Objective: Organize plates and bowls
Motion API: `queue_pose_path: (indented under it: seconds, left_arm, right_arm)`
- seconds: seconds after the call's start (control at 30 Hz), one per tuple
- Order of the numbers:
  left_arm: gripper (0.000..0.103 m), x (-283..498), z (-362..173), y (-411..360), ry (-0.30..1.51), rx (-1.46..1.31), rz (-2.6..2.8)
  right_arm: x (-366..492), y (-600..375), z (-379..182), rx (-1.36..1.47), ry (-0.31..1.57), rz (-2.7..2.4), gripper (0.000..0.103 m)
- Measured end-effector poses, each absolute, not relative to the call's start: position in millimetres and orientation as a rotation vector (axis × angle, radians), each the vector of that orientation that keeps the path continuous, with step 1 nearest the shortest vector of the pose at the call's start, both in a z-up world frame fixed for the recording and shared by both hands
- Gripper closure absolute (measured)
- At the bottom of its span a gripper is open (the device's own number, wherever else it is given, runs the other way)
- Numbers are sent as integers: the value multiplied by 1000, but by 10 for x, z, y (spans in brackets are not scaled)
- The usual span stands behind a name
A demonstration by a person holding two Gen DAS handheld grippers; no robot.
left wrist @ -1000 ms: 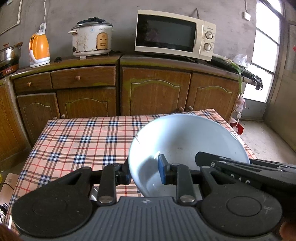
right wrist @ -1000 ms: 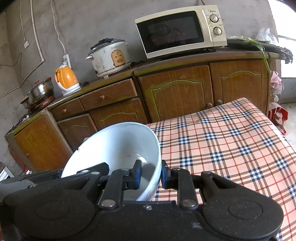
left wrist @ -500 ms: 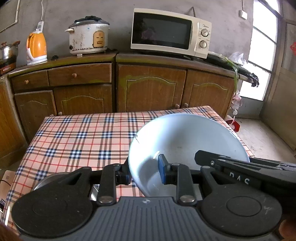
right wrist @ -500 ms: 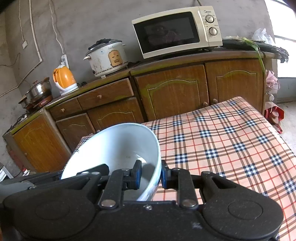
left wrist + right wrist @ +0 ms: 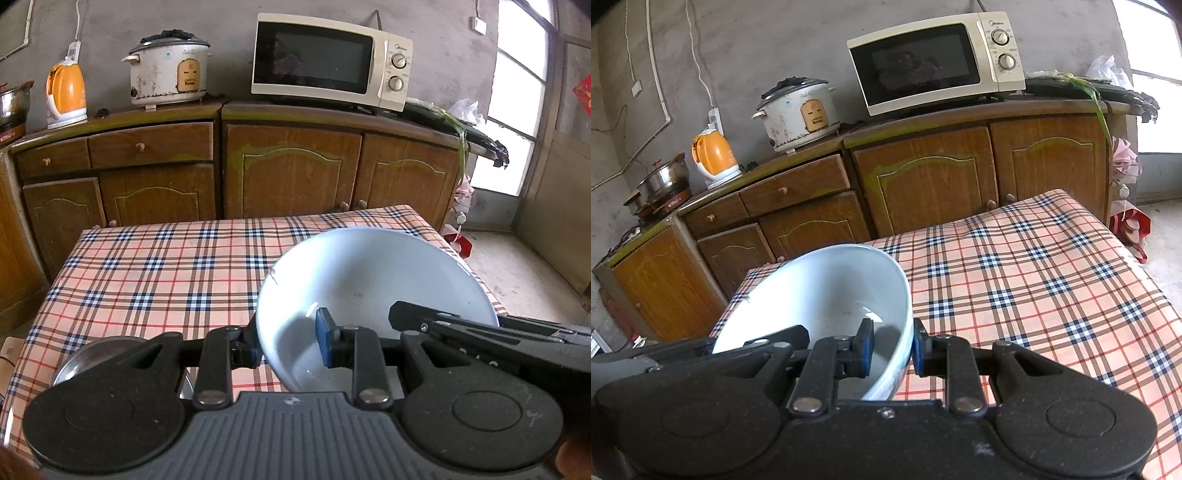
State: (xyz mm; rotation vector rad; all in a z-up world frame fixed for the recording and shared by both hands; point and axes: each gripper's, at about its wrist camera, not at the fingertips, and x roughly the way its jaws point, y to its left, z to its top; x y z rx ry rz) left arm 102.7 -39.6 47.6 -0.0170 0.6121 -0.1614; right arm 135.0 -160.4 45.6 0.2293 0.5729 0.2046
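Observation:
A large white bowl (image 5: 373, 288) is held between both grippers above the near edge of the plaid-covered table (image 5: 166, 266). My left gripper (image 5: 286, 345) straddles the bowl's left rim, one finger inside, one outside; the gap between its pads looks wider than the rim. My right gripper (image 5: 892, 350) is shut on the bowl's (image 5: 820, 295) right rim. The right gripper's body (image 5: 480, 332) shows in the left wrist view, and the left gripper's body (image 5: 701, 347) in the right wrist view. A metal bowl or plate (image 5: 96, 354) lies low at the left, mostly hidden behind my left gripper.
Wooden cabinets (image 5: 288, 173) stand behind the table with a microwave (image 5: 328, 62), a rice cooker (image 5: 166, 72), an orange kettle (image 5: 66, 92) and a steel pot (image 5: 665, 181) on top. A window (image 5: 517, 92) and bare floor (image 5: 517, 273) lie to the right.
Both grippers and the bowl have drawn back and risen slightly; more of the table's near part and the metal dish at the left have come into view. The grip on the bowl is unchanged.

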Motion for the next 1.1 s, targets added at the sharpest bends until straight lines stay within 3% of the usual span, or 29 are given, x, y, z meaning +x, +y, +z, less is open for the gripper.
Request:
queue_pose_path:
  seconds: [1.1]
  left_arm:
    - [74,916,394,-504,619,-19,-205]
  right_arm:
    - [1129,-1736,411,232,566,165,76]
